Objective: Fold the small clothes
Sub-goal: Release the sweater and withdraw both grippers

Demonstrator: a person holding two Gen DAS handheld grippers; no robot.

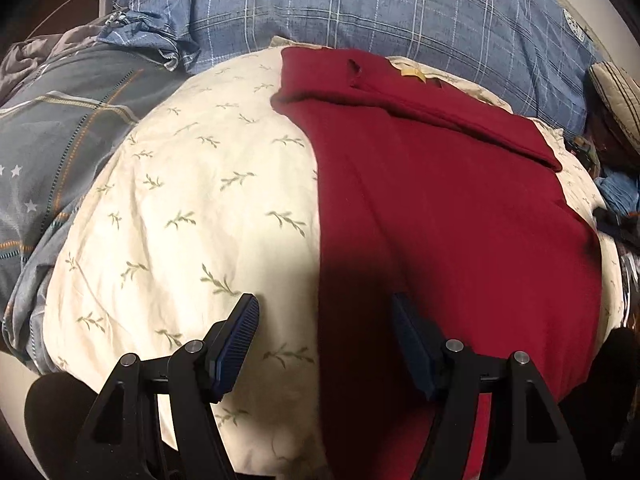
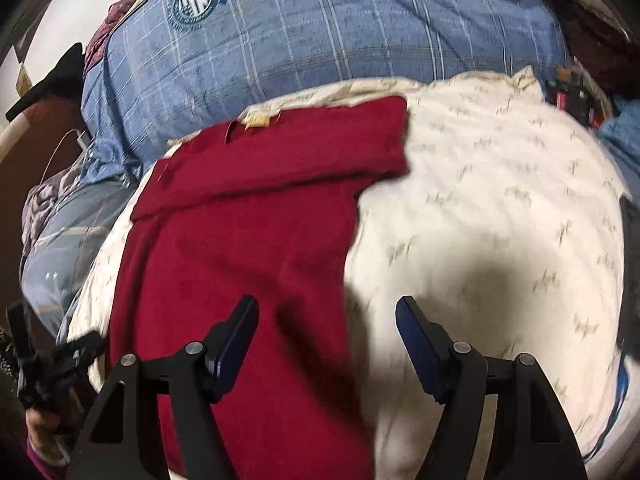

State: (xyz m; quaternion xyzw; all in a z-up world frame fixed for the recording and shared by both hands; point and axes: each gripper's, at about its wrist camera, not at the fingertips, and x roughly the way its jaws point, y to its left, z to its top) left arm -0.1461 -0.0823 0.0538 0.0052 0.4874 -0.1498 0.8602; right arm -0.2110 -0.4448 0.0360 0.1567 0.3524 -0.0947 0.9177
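Here: red garment (image 1: 440, 200) flat on cream cushion (image 1: 200, 200); left claw (image 1: 324, 312), right claw (image 2: 326, 312) agape, empty.

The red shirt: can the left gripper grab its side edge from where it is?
Probably yes. The left gripper is open, straddling the red shirt edge on the cream pillow, nothing between.

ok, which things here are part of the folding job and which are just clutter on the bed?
Job:
- red garment, partly folded, lying flat
- cream leaf-print cover it lies on
- left gripper, open, nothing between its fingers
- right gripper, open, nothing between its fingers

Lying about:
- blue plaid pillow
- grey star-print bedding
- white charger and cable
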